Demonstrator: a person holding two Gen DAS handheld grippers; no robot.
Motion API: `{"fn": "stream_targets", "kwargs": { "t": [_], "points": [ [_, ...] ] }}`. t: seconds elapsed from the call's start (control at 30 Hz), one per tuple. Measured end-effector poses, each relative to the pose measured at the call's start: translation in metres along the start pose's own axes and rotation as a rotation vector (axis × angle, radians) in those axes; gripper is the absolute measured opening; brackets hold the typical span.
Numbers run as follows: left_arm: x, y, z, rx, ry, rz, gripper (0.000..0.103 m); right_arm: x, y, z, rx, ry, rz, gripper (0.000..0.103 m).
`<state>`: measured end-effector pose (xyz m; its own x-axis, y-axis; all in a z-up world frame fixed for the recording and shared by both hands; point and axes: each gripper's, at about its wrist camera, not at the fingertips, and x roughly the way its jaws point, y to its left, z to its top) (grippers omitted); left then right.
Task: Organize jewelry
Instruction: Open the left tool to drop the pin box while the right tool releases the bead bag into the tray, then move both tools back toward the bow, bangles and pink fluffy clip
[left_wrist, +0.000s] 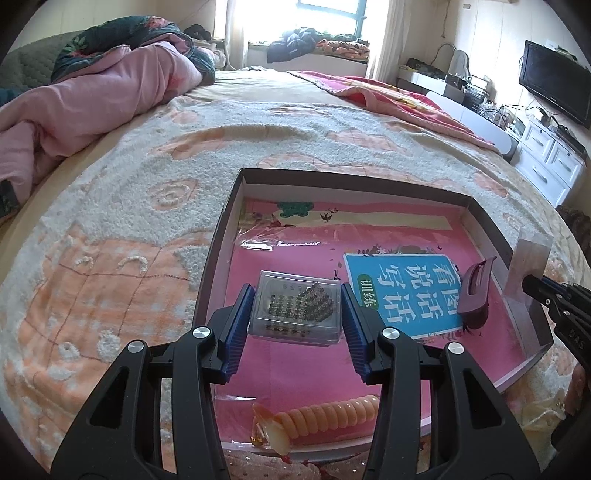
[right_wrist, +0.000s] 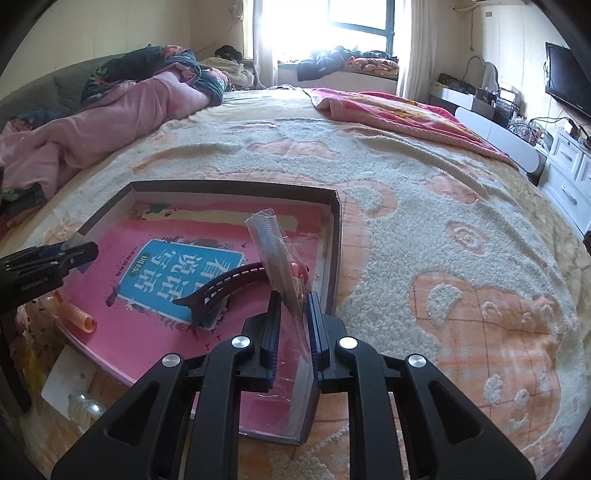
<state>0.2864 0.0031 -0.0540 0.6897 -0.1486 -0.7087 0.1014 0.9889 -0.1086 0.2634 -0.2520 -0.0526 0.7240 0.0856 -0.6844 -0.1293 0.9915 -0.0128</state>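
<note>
Left wrist view shows my left gripper (left_wrist: 295, 317) closed on a small clear plastic case (left_wrist: 295, 312) of beaded jewelry, both blue pads pressed to its side walls, and the case hangs over the pink floor of the shallow box lid (left_wrist: 221, 229) that lies on the bed (left_wrist: 147, 166). Right wrist view shows my right gripper (right_wrist: 291, 325) with its jaws nearly shut on a thin clear sleeve (right_wrist: 275, 254) holding a comb-like piece; the sleeve stands tilted up and away from me, just above the box lid's right wall. A dark red hair clip (right_wrist: 221, 288) rests on the blue booklet (right_wrist: 177, 277), and a peach spiral hair tie (left_wrist: 328, 411) lies at the near edge of the lid.

I judge the step in hand to be setting both pieces down inside the lid. To do it well, I should lower the case flat until its bottom meets the pink floor before I let go, since it sits slightly canted in my pads. The sleeve is flimsy and slick, so I should lay it down lengthwise on bare pink beside the hair clip, not on top of it, and ease my jaws apart only once it lies flat. My two grippers stand apart, so they need not cross.
</note>
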Motion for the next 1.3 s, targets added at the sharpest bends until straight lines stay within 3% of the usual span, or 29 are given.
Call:
{"fn": "stream_targets", "kwargs": {
  "t": [0.07,0.2,0.53,0.67,0.8,0.93,1.3],
  "points": [
    [0.0,0.0,0.001,-0.001,-0.001,0.0,0.04,-0.001,-0.001,-0.001,0.009,0.0,0.005,0.02],
    [-0.004,-0.002,0.001,0.002,-0.014,0.002,0.049,-0.008,-0.002,-0.003,0.025,-0.023,0.005,0.044],
    [-0.024,-0.009,0.002,0.011,-0.067,0.001,0.068,-0.032,-0.004,-0.012,0.044,-0.097,-0.001,0.068],
    [-0.036,-0.011,0.001,0.005,-0.092,-0.006,0.08,-0.041,-0.007,-0.015,0.054,-0.119,-0.006,0.071],
    [-0.051,-0.014,-0.001,-0.001,-0.121,-0.017,0.091,-0.054,-0.011,-0.018,0.073,-0.151,-0.015,0.081],
    [-0.065,-0.017,-0.004,0.009,-0.146,-0.014,0.091,-0.068,-0.017,-0.022,0.091,-0.179,-0.023,0.086],
    [-0.102,-0.016,-0.017,-0.016,-0.208,-0.015,0.092,-0.106,-0.012,-0.037,0.045,-0.241,-0.039,0.088]
  ]
}}
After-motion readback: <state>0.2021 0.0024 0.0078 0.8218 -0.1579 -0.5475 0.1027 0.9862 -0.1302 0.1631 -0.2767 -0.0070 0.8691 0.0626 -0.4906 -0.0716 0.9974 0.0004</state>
